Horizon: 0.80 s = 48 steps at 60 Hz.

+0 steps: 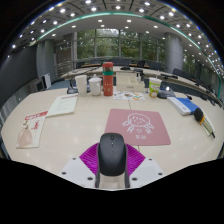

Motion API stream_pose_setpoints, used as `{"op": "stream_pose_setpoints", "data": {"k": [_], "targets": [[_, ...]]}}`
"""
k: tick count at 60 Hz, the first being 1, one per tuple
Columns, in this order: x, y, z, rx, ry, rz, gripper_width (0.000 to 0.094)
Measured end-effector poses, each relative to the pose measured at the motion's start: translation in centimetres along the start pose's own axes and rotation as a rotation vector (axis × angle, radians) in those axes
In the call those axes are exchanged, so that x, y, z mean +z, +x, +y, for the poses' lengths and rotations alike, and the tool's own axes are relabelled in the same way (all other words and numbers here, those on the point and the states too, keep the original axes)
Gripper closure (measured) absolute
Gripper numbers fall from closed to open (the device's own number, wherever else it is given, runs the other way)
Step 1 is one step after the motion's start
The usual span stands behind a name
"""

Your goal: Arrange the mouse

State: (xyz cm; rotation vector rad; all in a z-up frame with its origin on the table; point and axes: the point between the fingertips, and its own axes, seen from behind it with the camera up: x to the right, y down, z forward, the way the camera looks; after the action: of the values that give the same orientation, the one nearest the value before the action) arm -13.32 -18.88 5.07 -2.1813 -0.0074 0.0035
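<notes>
A dark grey computer mouse sits between my two fingers, its sides against the magenta pads. My gripper is shut on the mouse and holds it above the pale table. A pink-red mouse mat with a white pattern lies flat on the table just beyond the mouse, slightly to the right.
Further back stand a red canister, a white cup and a green cup. Papers and a booklet lie to the left. A blue book and a marker lie to the right. Desks and chairs stand behind.
</notes>
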Motion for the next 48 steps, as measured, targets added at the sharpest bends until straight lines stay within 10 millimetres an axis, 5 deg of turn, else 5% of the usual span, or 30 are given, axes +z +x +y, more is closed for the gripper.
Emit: {"op": "stream_pose_setpoints", "data": {"k": [11,19,25,34,45,48], "targets": [[-0.3,2.8,-11.9,0.049,0.169,0.001,0.0606],[4.1,6.4,-15.5,0.057,0.201,0.024,0.0607],[8.9,8.9,-14.2,0.063,0.148,0.049,0.0609],[14.4,10.6,-9.2,0.068,0.035,0.052,0.0608],[17.1,10.6,-4.6,0.116,-0.068,0.026,0.0499],[17.0,10.7,-5.2,0.116,-0.050,0.018,0.0452]]}}
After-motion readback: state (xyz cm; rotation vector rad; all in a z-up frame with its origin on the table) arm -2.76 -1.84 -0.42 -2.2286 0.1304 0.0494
